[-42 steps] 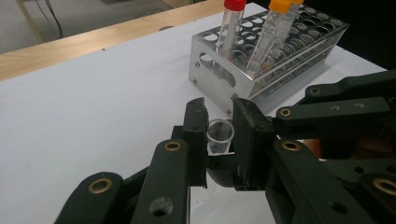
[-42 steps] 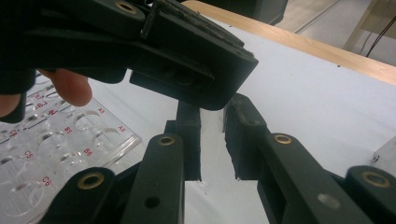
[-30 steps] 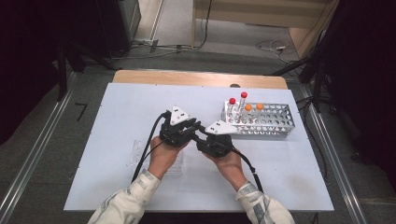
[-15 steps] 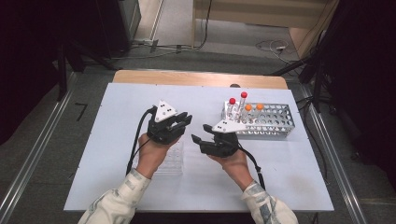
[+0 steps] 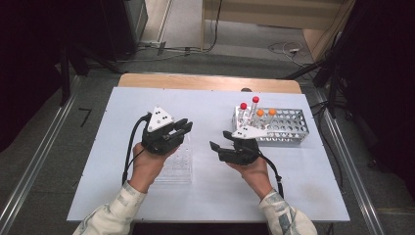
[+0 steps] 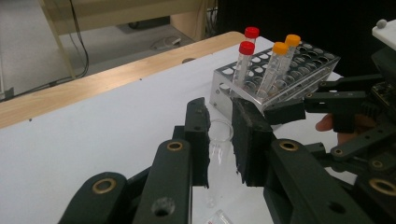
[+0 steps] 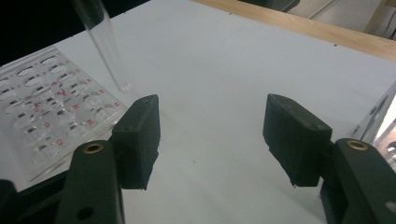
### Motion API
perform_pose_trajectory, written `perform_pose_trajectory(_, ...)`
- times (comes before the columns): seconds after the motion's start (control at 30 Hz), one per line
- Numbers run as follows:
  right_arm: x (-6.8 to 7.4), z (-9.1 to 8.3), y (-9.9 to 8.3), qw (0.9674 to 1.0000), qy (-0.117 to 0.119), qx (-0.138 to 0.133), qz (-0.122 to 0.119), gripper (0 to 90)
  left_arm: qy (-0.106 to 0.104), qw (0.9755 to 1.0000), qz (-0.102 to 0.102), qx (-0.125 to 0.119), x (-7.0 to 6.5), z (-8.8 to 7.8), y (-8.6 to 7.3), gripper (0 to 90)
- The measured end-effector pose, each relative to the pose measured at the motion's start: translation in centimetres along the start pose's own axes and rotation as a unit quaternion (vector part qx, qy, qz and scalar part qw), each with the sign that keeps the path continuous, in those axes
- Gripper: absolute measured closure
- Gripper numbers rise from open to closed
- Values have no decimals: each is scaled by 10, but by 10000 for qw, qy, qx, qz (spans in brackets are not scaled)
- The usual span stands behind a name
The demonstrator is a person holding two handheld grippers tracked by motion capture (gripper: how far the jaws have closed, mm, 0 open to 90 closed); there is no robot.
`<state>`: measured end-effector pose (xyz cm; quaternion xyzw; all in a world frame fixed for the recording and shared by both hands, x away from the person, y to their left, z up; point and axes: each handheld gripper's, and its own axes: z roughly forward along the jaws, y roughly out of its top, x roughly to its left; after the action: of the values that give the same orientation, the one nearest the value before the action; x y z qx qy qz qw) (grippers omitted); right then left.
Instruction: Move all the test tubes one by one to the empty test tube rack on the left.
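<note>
The left gripper [image 6: 219, 140] pinches a clear uncapped tube [image 6: 217, 158] upright between its fingers, lifted above the clear rack [image 5: 177, 164] on the white surface [image 5: 122, 107], while the right gripper's [image 7: 212, 133] fingers have just been spreading, nothing between them

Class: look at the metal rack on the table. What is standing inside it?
Four capped tubes stand in the metal rack: two red-capped tubes and two orange-capped tubes. Their lower ends are hidden inside the rack.

A white table [image 5: 122, 98] with a wooden far edge; metal rack [image 5: 288, 128] and clear rack [image 5: 178, 169] on it.
</note>
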<state>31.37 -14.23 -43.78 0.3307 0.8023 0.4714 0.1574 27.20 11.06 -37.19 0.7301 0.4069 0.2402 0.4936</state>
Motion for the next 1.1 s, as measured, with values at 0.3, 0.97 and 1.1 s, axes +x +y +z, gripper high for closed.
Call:
perform_pose_trajectory(0.3, -4, -1, -1, 10000, -40, -38, 50, 351, -63, 10000, -35, 33, 0, -12, -12, 775)
perform_pose_trajectory(0.97, -5, 0, -3, 9999, -50, 3, 90, 353, -31, 9991, 15, 433, -5, 5, -44, 774)
perform_pose_trajectory(1.1, -5, 0, -4, 9999, -53, 5, 85, 353, -6, 9985, 41, 545, -6, 10, -50, 774)
